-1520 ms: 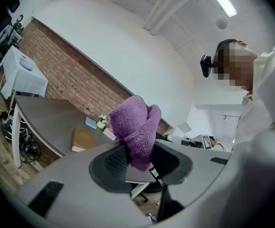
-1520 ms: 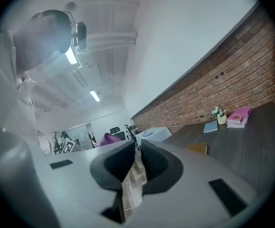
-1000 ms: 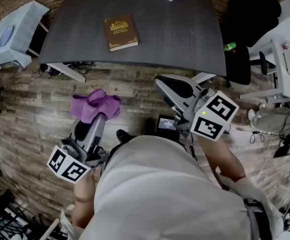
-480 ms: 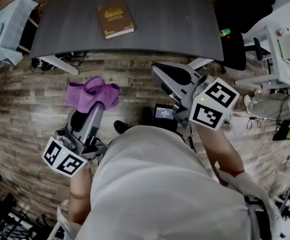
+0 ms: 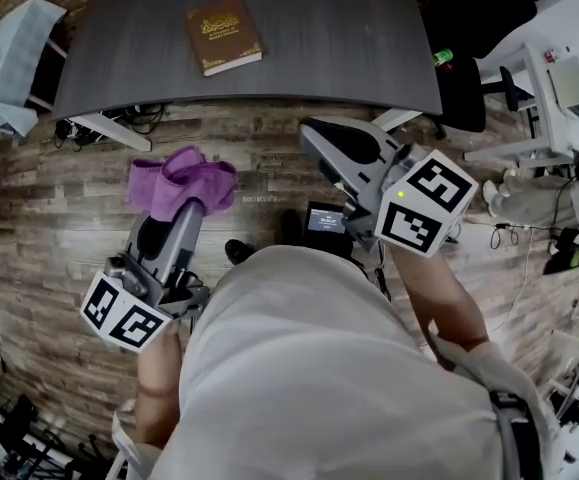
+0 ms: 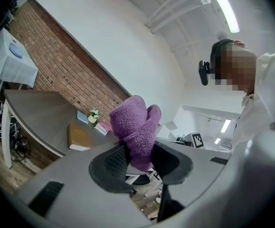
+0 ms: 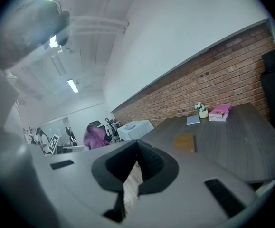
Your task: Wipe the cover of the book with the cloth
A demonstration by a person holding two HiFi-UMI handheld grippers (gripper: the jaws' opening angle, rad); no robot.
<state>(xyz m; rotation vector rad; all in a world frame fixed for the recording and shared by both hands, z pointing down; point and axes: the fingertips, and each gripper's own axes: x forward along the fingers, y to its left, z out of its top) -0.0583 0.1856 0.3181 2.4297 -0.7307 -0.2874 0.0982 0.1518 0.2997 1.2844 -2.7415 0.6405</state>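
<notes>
1. The left gripper tips are hidden by the cloth clamped between them.
2. The right gripper is pressed closed, empty.
3. The book is seen well beyond both, by the table edge.

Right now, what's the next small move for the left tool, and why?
Probably carry the left tool forward to the table: it is clamped on the purple cloth over the floor, short of the table edge, while the book lies on the table untouched. The right tool is shut and empty.
</notes>
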